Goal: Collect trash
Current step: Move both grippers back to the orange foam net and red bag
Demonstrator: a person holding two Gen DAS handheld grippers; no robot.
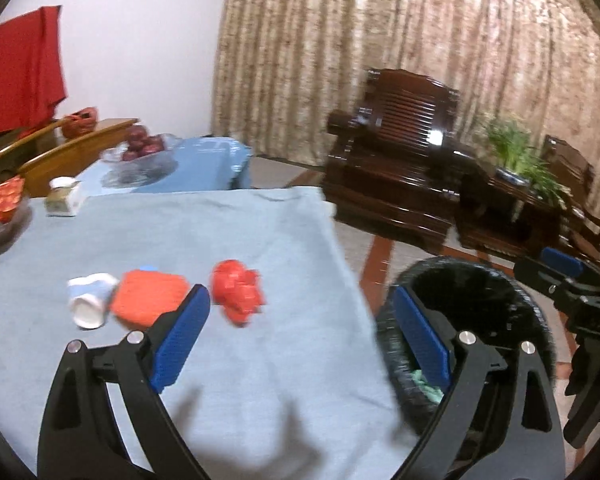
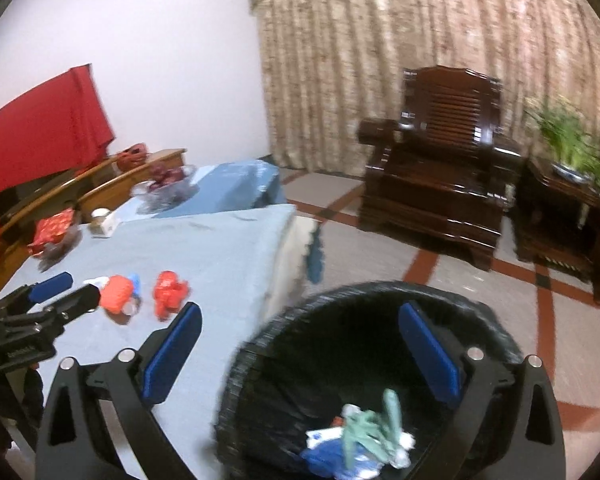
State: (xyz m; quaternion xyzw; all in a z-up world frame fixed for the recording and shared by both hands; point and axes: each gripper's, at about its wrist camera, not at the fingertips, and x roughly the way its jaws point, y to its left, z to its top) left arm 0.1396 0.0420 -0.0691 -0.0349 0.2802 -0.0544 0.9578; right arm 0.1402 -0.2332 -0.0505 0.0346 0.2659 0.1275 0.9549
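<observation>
On table and floor beside it: items as seen from both wrist cameras.

Table: covered with a pale blue cloth (image 1: 228, 360); its right edge runs just beside the bin.

Left gripper (image 1: 300, 340): jaws wide apart, nothing between the blue pads; it points across the table's right edge, one finger over the cloth, the other over the bin rim.

Right gripper (image 2: 300, 354): jaws wide apart, nothing held; it hangs above the bin mouth, its left finger over the table edge.

Bin (image 2: 276, 336): round, lined with a black bag, standing on the floor against the table's side.

Bin contents: a pale green crumpled piece (image 2: 374, 426) lying on blue and white wrappers (image 2: 332, 448) at the bottom.

Trash left on the table, first: a crumpled red wrapper (image 1: 238, 292), alone on the cloth, near the left gripper's fingertip.

Trash left on the table, second: an orange-red packet (image 1: 148, 298), just left of the red wrapper.

Trash left on the table, third: a white cup (image 1: 90, 298) lying on its side, touching the packet.

Far end of table: a small white box (image 1: 64, 196), a red patterned packet (image 1: 0, 200) and a glass bowl of dark red fruit (image 1: 142, 148).

Room beyond: a dark wooden armchair (image 2: 440, 168), a green potted plant (image 2: 572, 148) on a side table, beige curtains (image 2: 420, 40), tiled floor with red lines (image 2: 424, 264).
</observation>
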